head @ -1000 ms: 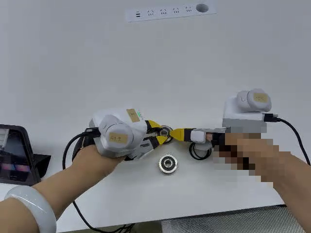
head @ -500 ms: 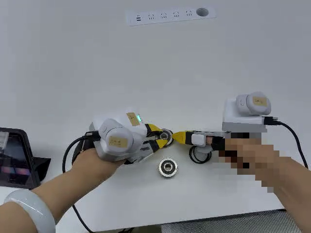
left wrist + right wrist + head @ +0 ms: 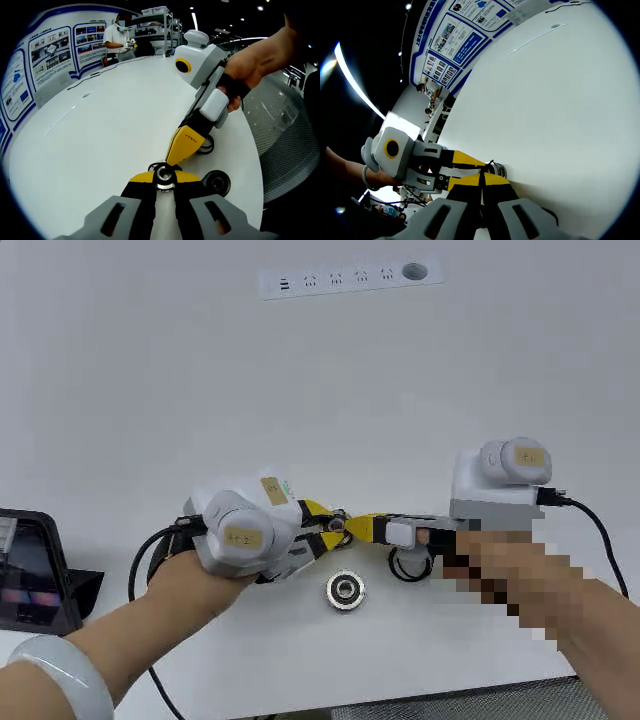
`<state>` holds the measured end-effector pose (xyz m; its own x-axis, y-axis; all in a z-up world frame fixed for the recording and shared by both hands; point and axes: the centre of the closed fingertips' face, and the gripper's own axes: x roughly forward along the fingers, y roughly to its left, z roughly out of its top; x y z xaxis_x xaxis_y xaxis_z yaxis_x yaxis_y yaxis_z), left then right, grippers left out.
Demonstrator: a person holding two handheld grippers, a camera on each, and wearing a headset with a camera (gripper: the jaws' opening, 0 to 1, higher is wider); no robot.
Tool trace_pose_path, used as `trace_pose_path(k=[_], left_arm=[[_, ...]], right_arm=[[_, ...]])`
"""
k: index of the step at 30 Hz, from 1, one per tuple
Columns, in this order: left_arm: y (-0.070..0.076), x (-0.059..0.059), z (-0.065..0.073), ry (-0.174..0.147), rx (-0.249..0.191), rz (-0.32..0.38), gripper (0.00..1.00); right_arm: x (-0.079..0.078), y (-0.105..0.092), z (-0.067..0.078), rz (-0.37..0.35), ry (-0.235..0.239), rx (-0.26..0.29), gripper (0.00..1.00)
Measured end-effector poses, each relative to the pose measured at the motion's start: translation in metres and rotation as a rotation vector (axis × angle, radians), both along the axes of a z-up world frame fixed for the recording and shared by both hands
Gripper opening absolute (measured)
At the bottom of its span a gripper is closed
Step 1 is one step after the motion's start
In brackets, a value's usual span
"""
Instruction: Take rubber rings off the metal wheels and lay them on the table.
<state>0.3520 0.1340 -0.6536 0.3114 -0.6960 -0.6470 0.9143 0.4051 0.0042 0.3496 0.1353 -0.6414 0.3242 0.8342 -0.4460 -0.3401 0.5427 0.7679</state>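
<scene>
My left gripper (image 3: pixel 329 526) is shut on a small metal wheel (image 3: pixel 164 174), held a little above the white table (image 3: pixel 300 390). A thin black rubber ring (image 3: pixel 154 166) loops off the wheel's rim. From the right, my right gripper (image 3: pixel 353 528) meets the wheel with its yellow jaws pressed together on that ring; in its own view the wheel (image 3: pixel 499 171) sits just past its tips (image 3: pixel 482 180). A second wheel (image 3: pixel 345 590) with its black ring on lies on the table below them. One loose rubber ring (image 3: pixel 410 565) lies flat under the right gripper.
A white power strip (image 3: pixel 345 277) lies at the table's far edge. A dark tablet on a stand (image 3: pixel 30 570) is at the near left. Black cables (image 3: pixel 150 550) trail from both grippers. Wide bare table stretches behind the grippers.
The right gripper's tips have crept left, closer onto the wheel in the left gripper. The head camera has shifted slightly; the wheel and ring on the table stay put.
</scene>
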Motion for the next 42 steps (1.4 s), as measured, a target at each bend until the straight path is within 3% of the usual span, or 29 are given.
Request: trace_pose_path(k=[2, 4, 10, 20, 29, 37, 42], left_arm=[[0.0, 0.0, 0.0, 0.0, 0.0, -0.001, 0.13], [0.0, 0.0, 0.0, -0.001, 0.001, -0.002, 0.13], [0.0, 0.0, 0.0, -0.003, -0.001, -0.008, 0.13], [-0.001, 0.001, 0.001, -0.016, 0.001, -0.02, 0.14], [-0.003, 0.0, 0.005, -0.033, -0.013, -0.028, 0.21], [0.003, -0.005, 0.007, -0.052, -0.017, -0.022, 0.3], [0.009, -0.007, 0.005, -0.045, -0.021, -0.002, 0.38]], right_arm=[[0.005, 0.005, 0.012, -0.038, 0.004, 0.064, 0.02], [0.005, 0.002, 0.008, -0.022, -0.013, 0.012, 0.02], [0.005, -0.006, -0.001, -0.028, 0.008, -0.011, 0.02], [0.005, -0.009, -0.008, -0.031, 0.022, -0.03, 0.02], [0.005, -0.01, -0.01, -0.032, 0.024, -0.035, 0.02], [0.004, -0.01, -0.009, -0.032, 0.024, -0.031, 0.02], [0.001, -0.009, -0.005, -0.031, 0.02, -0.022, 0.02]])
